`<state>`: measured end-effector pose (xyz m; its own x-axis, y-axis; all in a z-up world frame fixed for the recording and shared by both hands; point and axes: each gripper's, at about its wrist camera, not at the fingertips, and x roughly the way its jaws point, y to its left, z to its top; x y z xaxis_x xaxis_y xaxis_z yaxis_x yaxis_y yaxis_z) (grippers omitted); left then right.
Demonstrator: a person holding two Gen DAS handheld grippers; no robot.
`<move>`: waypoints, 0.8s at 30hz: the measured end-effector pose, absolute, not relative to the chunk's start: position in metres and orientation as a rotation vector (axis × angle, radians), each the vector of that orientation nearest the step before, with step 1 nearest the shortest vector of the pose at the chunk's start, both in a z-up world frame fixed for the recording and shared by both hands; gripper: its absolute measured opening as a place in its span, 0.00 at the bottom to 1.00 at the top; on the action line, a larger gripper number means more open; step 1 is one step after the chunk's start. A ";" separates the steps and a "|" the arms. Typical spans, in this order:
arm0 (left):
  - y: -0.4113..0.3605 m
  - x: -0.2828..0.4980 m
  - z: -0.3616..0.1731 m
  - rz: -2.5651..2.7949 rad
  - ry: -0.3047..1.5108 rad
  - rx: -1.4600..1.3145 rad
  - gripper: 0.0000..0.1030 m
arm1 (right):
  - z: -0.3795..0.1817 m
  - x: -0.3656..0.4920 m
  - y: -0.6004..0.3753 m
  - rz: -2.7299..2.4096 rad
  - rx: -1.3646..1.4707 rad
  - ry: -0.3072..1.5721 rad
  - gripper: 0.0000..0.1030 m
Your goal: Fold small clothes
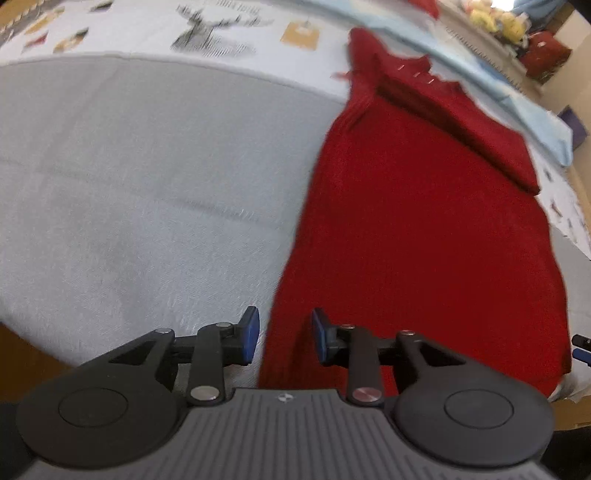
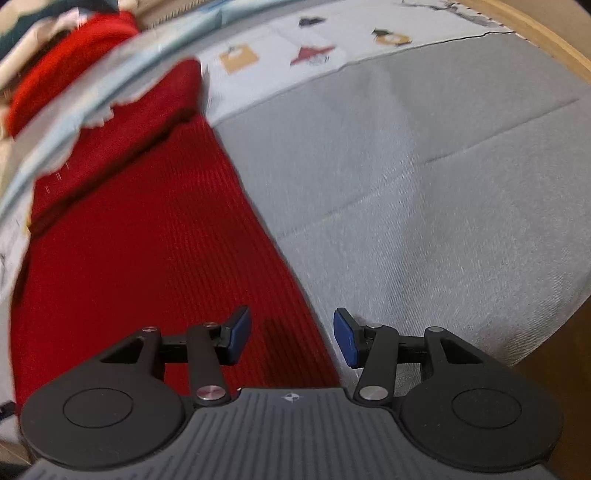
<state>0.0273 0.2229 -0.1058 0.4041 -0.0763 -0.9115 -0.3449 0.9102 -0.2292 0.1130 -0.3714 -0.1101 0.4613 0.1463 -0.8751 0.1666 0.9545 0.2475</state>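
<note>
A red ribbed knit garment (image 1: 424, 240) lies spread flat on a grey cloth (image 1: 147, 184) that covers the counter. Its far end is folded back on itself in a darker band, with a few small pale stitches or marks near that fold. Beyond the grey cloth runs a white printed cloth (image 1: 221, 33) with a deer drawing and small coloured pictures, and past that a pale blue fabric strip (image 1: 535, 114) along the garment's far end.

The left gripper (image 1: 284, 338) hovers at the near hem, right over the garment's left edge: its left blue-padded finger is over the grey cloth, its right one over the red knit. The fingers stand narrowly apart with nothing between them.

The right gripper (image 2: 291, 339) sits at the garment's (image 2: 147, 240) opposite long edge, near the hem. Its left finger is over the red knit and its right finger over the grey cloth (image 2: 424, 184). These fingers are spread somewhat wider and hold nothing. Whether any pad touches the fabric cannot be told.

In the right wrist view, another red item (image 2: 62, 62) lies blurred behind the blue strip (image 2: 110, 85), well apart from the grippers.
</note>
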 end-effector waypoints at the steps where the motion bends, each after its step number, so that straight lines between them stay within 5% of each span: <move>1: 0.226 0.026 -0.110 0.172 1.169 -0.436 0.32 | -0.114 0.110 -0.370 -0.018 0.300 1.110 0.50; 8: 0.227 0.024 -0.115 0.145 1.190 -0.424 0.33 | -0.127 0.111 -0.362 -0.007 0.238 1.156 0.51; 13: 0.217 0.022 -0.115 0.120 1.183 -0.372 0.20 | -0.126 0.108 -0.358 0.043 0.242 1.143 0.26; 22: 0.208 0.017 -0.114 0.102 1.186 -0.336 0.20 | -0.128 0.113 -0.357 0.068 0.233 1.147 0.29; 24: 0.204 0.020 -0.114 0.099 1.181 -0.313 0.16 | -0.127 0.113 -0.357 0.072 0.230 1.143 0.20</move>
<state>0.0196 0.2037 -0.1135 0.3813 -0.0869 -0.9204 -0.2392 0.9524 -0.1890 0.1129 -0.3567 -0.1267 0.4151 0.1742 -0.8929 0.0606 0.9740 0.2182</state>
